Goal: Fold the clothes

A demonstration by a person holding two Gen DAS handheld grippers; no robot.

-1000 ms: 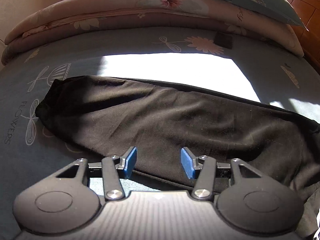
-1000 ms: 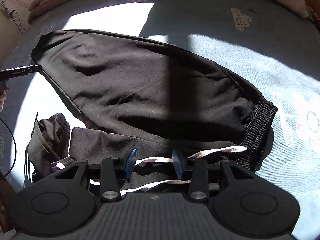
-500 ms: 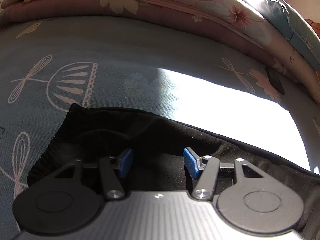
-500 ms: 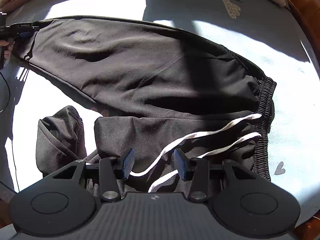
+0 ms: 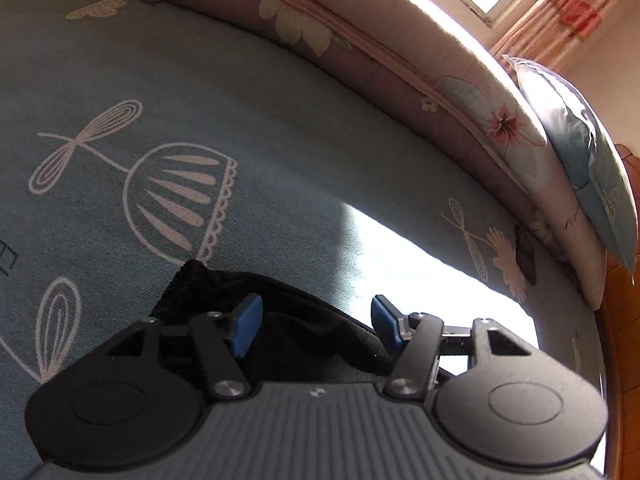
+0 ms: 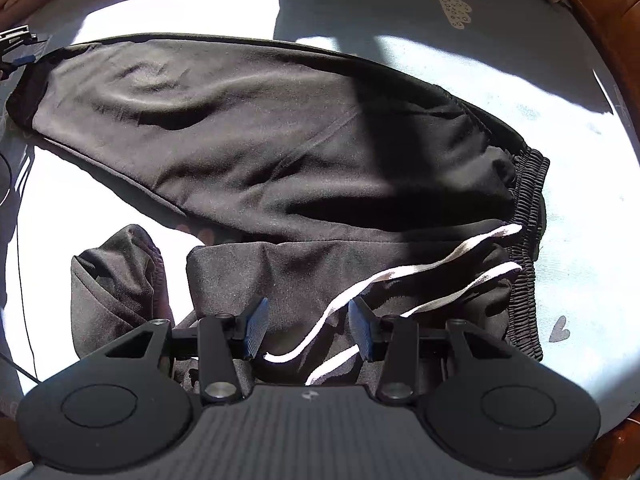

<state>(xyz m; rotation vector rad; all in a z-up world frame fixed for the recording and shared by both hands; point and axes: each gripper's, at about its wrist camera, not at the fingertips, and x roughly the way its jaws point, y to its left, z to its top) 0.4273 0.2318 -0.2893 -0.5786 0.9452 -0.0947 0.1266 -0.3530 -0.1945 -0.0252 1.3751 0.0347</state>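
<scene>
Black trousers (image 6: 280, 152) lie spread across the blue patterned bedsheet (image 5: 200, 120), waistband (image 6: 528, 248) to the right with two white drawstrings (image 6: 400, 280) trailing. One leg lies straight; the other is bunched near the right gripper (image 6: 308, 326), whose jaws stand apart above the cloth. Left gripper (image 5: 316, 328): jaws apart over the leg cuff (image 5: 192, 284), gripping nothing. A folded quilt (image 5: 360, 40) and a pillow (image 5: 580, 152) sit beyond.
</scene>
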